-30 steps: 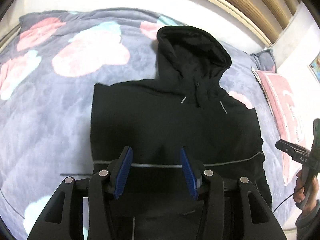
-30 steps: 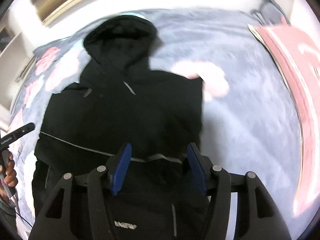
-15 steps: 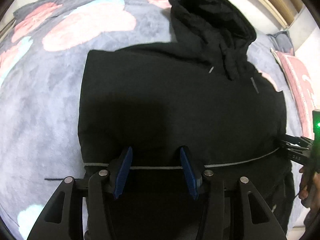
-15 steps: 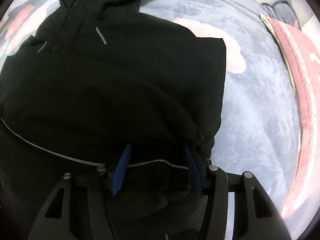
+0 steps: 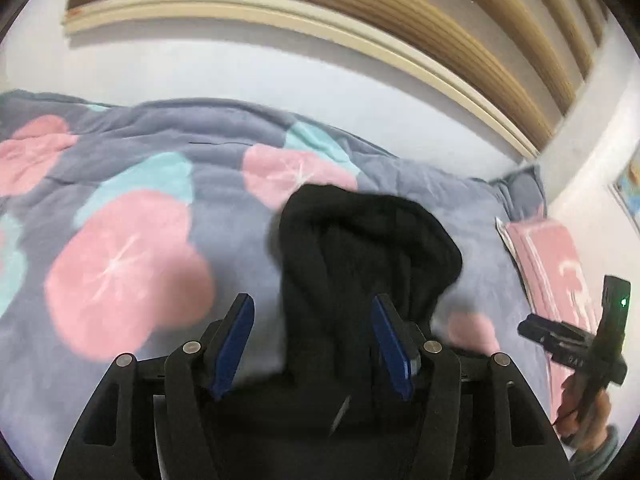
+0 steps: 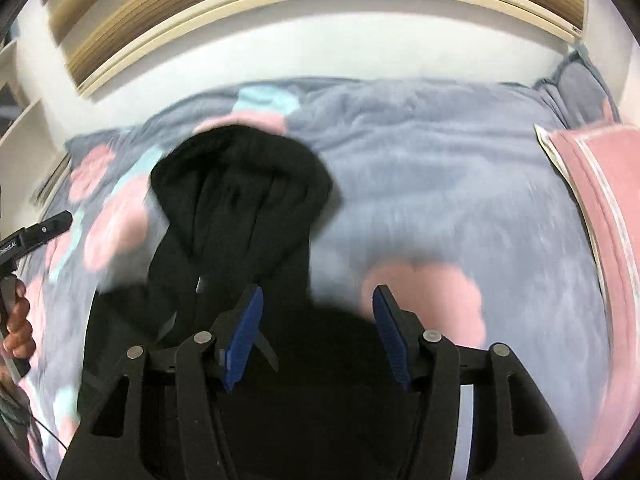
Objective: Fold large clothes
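A black hoodie lies flat on a grey-blue bedspread with pink and teal blobs, its hood pointing away toward the wall. My left gripper is open and empty, held over the hoodie's upper body just below the hood. My right gripper is open and empty over the hoodie's right shoulder area, with the hood up to the left. The right gripper also shows at the right edge of the left wrist view. The left gripper shows at the left edge of the right wrist view. Both views are motion-blurred.
A pink pillow lies at the bed's right side, with a grey pillow behind it. A white wall and wooden slatted headboard stand beyond the bed. Bedspread lies bare right of the hood.
Both grippers have lifted and tilted up from low over the hoodie's hem area; the views now show the hood, wall and headboard. Both stay open and empty.
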`<state>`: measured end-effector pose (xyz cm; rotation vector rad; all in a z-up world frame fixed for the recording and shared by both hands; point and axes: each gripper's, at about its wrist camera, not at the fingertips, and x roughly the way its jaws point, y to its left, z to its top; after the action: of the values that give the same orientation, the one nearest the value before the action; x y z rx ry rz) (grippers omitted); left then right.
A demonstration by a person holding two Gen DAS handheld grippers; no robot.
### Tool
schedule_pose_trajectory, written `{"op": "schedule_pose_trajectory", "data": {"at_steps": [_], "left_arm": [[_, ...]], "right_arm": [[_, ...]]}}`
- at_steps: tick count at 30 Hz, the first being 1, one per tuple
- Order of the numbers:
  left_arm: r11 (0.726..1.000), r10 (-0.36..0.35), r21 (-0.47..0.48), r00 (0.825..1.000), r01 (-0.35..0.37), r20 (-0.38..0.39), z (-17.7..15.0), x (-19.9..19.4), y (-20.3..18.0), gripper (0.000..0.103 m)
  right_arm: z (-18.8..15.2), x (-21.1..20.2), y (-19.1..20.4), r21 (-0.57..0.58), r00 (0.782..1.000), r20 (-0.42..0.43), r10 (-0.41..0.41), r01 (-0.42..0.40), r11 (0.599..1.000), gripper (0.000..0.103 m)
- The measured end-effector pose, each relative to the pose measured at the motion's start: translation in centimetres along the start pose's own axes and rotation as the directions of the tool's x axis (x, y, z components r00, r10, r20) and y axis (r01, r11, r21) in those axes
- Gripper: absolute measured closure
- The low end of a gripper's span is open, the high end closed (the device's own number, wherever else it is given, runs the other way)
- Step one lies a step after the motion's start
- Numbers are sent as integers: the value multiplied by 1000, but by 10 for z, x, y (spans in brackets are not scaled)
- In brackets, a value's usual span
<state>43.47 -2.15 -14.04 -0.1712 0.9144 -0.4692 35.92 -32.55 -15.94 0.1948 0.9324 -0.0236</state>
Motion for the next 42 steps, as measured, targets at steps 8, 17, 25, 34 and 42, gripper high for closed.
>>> {"op": "schedule_pose_trajectory", "data": {"at_steps": [8,17,25,34,42], "left_arm": [[993,119,10,985,-119,-128,24,115,8,40],[969,-99,-229,995,92,-19,48,119,54,97],[995,54,-76,976,-71,-213,-6,128,64,91],[990,114,104,970,-93,-213,-23,123,43,83],[968,-56,241,996,73,-75,3,25,12,69]], "right_arm": [[40,72,-10,49,998,-66,20,-17,999,39],[52,95,-10,7,997,-72,39,-38,999,97],[6,112,-1,-127,994,-111,-18,4,992,96],[-8,118,-27,-57,982,-182,57,-68,996,75],[24,29,-4,-135,984,22,179,-175,975,54]]}}
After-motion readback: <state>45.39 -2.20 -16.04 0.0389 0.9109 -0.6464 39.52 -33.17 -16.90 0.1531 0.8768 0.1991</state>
